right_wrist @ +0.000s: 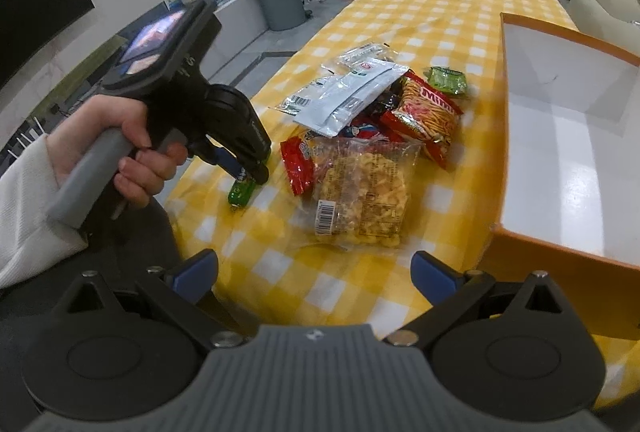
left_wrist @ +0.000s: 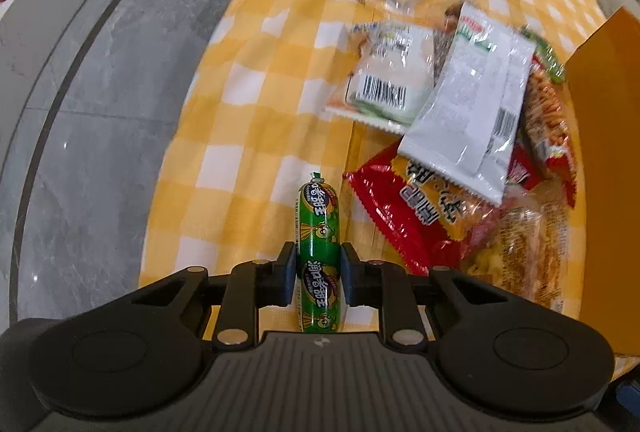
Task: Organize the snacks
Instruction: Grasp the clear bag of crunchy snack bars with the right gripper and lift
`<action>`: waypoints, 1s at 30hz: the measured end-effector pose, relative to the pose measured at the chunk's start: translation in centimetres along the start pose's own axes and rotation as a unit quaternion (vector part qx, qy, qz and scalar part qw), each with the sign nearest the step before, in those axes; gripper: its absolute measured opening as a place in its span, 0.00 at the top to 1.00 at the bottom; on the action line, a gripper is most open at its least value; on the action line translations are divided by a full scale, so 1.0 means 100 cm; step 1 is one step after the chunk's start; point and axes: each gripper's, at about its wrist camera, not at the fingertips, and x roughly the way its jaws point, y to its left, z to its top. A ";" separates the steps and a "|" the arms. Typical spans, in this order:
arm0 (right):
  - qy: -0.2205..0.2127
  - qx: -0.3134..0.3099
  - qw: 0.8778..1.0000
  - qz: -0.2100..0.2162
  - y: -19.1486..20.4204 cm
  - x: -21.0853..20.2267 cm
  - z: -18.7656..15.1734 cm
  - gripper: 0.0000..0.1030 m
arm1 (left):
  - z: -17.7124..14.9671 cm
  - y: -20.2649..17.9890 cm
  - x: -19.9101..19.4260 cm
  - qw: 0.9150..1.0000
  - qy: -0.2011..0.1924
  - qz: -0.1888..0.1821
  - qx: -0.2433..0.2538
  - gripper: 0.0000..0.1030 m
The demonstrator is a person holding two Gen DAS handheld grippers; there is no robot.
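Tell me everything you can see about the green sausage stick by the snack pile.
The green sausage stick is a slim tube in glossy green plastic wrap with printed characters and a crimped tip. It lies on the yellow checked tablecloth, left of the red snack bag, apart from it. The left gripper has its pads against both sides.

Right tongs (right_wrist: 314, 278), jaws wide apart, above the yellow-checked table (right_wrist: 432, 12). Left tongs (right_wrist: 250, 172), held by a hand (right_wrist: 132, 152), close around a green sausage (right_wrist: 241, 191) beside the snack pile (right_wrist: 368, 136); orange box (right_wrist: 560, 248) at right.
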 end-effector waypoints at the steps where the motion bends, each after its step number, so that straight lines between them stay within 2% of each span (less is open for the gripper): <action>1: 0.000 -0.003 1.000 -0.003 0.002 0.002 0.001 0.03 | -0.001 0.002 -0.003 1.000 -0.008 -0.002 -0.002 0.76; 7: 0.002 0.010 1.000 -0.017 0.012 0.020 0.012 0.03 | -0.007 0.012 -0.016 0.999 -0.023 -0.032 -0.017 0.76; 15: 0.022 0.027 0.991 -0.129 0.023 0.072 0.034 0.03 | -0.004 0.023 -0.018 0.997 -0.029 -0.055 -0.036 0.76; 21: 0.056 0.054 0.981 -0.178 0.010 0.109 0.047 0.03 | -0.005 0.022 -0.020 0.996 -0.031 -0.073 -0.032 0.76; 23: 0.063 0.057 0.980 -0.180 0.008 0.117 0.048 0.03 | -0.006 0.021 -0.021 0.996 -0.031 -0.079 -0.029 0.76; 26: 0.095 0.047 0.978 -0.178 0.002 0.132 0.049 0.03 | -0.007 0.022 -0.023 0.995 -0.034 -0.085 -0.027 0.76; 30: 0.081 0.040 0.983 -0.158 -0.003 0.129 0.045 0.03 | -0.007 0.023 -0.026 0.995 -0.039 -0.091 -0.026 0.76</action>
